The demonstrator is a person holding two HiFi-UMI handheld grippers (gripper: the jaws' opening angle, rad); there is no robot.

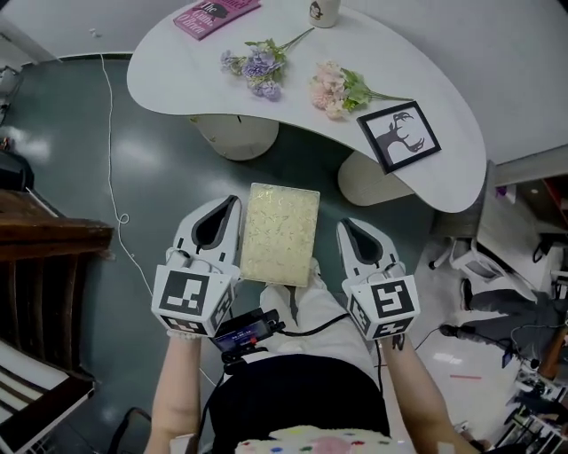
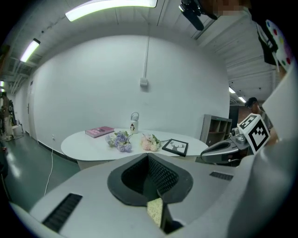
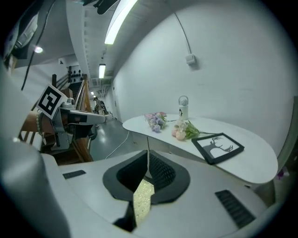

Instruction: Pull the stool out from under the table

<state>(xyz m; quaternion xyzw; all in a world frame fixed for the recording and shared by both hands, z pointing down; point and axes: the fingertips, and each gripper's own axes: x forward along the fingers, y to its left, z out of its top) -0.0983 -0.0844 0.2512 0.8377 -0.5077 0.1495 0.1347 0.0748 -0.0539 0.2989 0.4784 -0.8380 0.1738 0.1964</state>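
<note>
- Head view: we see the stool (image 1: 280, 234) standing on the floor, clear of the table (image 1: 177, 80) edge and on the person's side of it. Its long axis runs from the person toward the table.
- Head view: the left gripper (image 1: 224, 206) and right gripper (image 1: 349, 227) flank the stool, one at each long side, about equally near. We judge the pull-out essentially done.
- Left gripper view: jaws together, nothing pinched. A cream sliver of the stool (image 2: 155, 211) shows below, through the gap behind the tips. The table lies ahead.
- Right gripper view: jaws likewise closed and empty. The stool (image 3: 142, 200) shows as the same sliver underneath.
- Writing: the pink book (image 1: 213, 13) has cover print too small to read. The bottle (image 2: 134, 122) carries a mark we cannot read. The framed stag picture (image 1: 399, 135) has no text.
</note>
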